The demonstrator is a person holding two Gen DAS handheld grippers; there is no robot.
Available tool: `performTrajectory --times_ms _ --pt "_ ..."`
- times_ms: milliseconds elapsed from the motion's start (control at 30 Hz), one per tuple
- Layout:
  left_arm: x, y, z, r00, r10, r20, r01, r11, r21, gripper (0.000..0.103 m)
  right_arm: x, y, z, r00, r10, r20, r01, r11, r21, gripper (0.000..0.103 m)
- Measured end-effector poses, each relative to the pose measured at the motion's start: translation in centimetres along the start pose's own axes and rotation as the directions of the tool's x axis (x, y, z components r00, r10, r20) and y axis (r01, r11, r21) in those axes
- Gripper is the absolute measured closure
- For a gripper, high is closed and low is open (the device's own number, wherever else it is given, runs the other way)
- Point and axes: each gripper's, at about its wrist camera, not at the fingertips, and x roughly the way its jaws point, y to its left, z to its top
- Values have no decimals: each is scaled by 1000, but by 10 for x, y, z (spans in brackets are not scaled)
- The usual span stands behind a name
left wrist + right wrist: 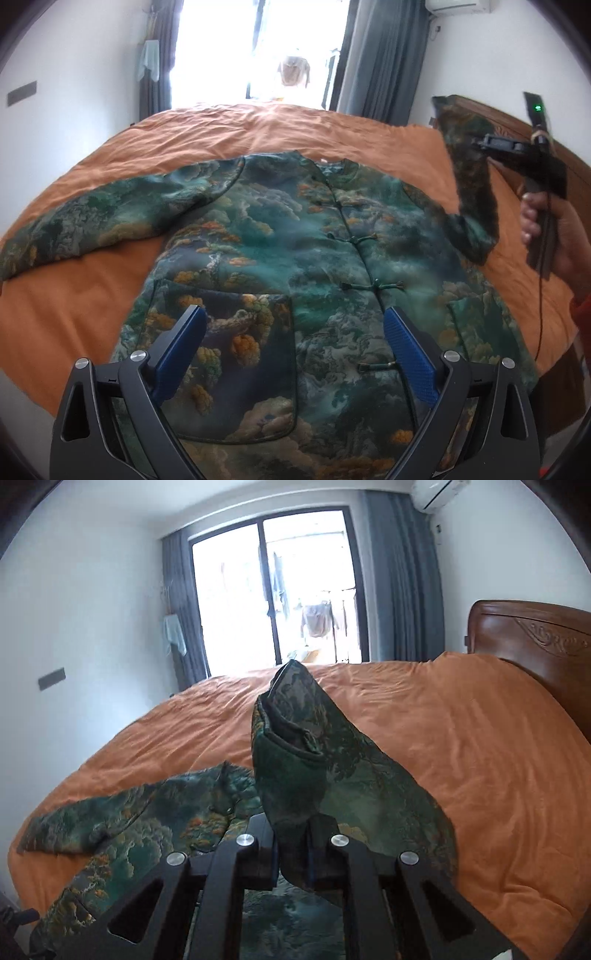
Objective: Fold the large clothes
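Right gripper (293, 853) – fingers clamped on jacket sleeve (295, 746)

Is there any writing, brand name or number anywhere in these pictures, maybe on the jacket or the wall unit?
None can be read.
Jacket: printed scenery only, no words.
Air conditioner: any logo too small and blurred.
Grey wall plate: blank.

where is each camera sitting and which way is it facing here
Left wrist: on the left claw, open above the jacket, facing over the bed to the window; the person's hand and right claw show at right.
Right wrist: on the right claw, shut on the raised sleeve, facing the same window.
Shared: jacket, bed, window.
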Motion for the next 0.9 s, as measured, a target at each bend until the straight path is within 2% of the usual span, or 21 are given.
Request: performTrajectory --times_ms 167,367,500,633,700,733,767,833,900 --pt "-1 10 -3 1000 8 -3 -8 1000 -28 6 58 50 -41 989 18 -148 -28 997 -68 93" --pt "7 12 -7 1000 15 -20 -16 999 -36 6 81 67 -72 976 5 -218 -38 988 -147 93" --pt "16 7 -9 999 0 -51 -2 999 -39 6 104 67 -82 962 24 -272 -57 992 -115 93" --pt "22 -2 4 998 -11 -64 11 1000 5 6 118 58 -93 942 88 -324 -107 993 -43 89" --pt "32 -6 22 996 -38 -81 40 999 23 6 122 51 -96 922 169 -349 -169 985 32 70" --pt "38 -8 32 995 -58 -84 60 998 22 6 123 48 -97 908 223 -354 -210 975 75 49" --pt "46 -10 43 993 -82 -87 84 996 19 6 121 44 -97 900 268 -344 -244 963 113 40" --pt "70 -14 68 983 -148 -108 149 989 6 6 111 39 -96 899 300 -318 -267 953 145 39" --pt "99 -20 91 966 -218 -142 217 976 -21 6 103 34 -97 891 325 -316 -282 943 175 39"
